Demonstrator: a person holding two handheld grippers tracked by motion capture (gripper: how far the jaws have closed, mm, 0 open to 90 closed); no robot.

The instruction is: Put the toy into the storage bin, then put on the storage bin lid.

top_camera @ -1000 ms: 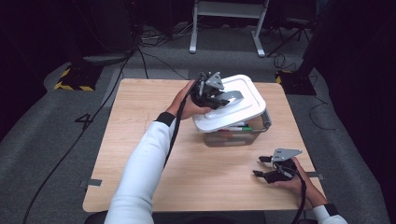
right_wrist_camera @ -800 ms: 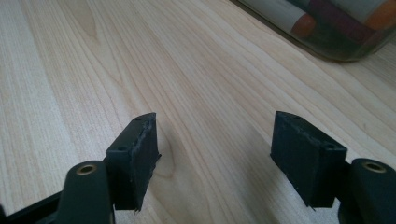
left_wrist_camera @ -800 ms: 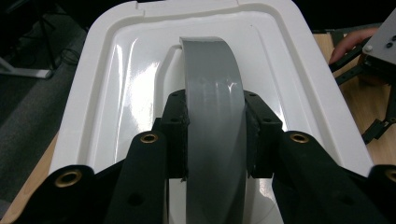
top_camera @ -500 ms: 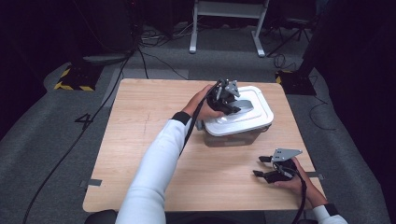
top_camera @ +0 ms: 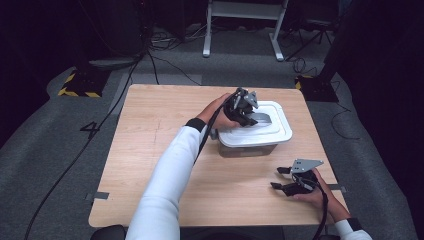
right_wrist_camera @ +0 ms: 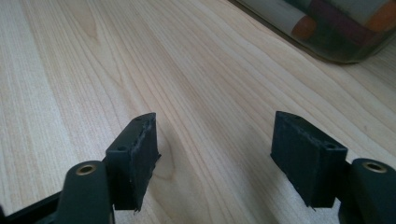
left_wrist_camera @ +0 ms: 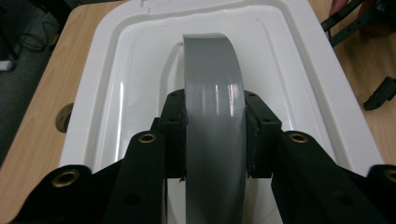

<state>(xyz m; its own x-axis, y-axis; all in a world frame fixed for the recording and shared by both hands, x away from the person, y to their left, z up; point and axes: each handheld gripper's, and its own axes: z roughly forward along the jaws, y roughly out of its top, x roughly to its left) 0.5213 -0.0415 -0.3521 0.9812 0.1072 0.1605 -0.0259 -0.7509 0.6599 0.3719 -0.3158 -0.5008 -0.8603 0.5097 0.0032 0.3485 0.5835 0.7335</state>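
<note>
Since the earlier frame, the left gripper (top_camera: 245, 107) had carried the white lid (top_camera: 272, 131) rightward and down onto the clear container (top_camera: 247, 149), which sat at about one o'clock from the table's (top_camera: 150, 150) centre. Its jaws were clamped on the lid's grey handle (left_wrist_camera: 214, 93). At five o'clock the right gripper (top_camera: 286, 178) rested on the table, jaws apart with nothing between them.

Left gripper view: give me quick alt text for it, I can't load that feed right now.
The left gripper is shut on the grey handle of a white lid, its black pads pressing the handle from both sides. The lid lies over a wooden table; the other gripper's black parts show at the upper right.
</note>
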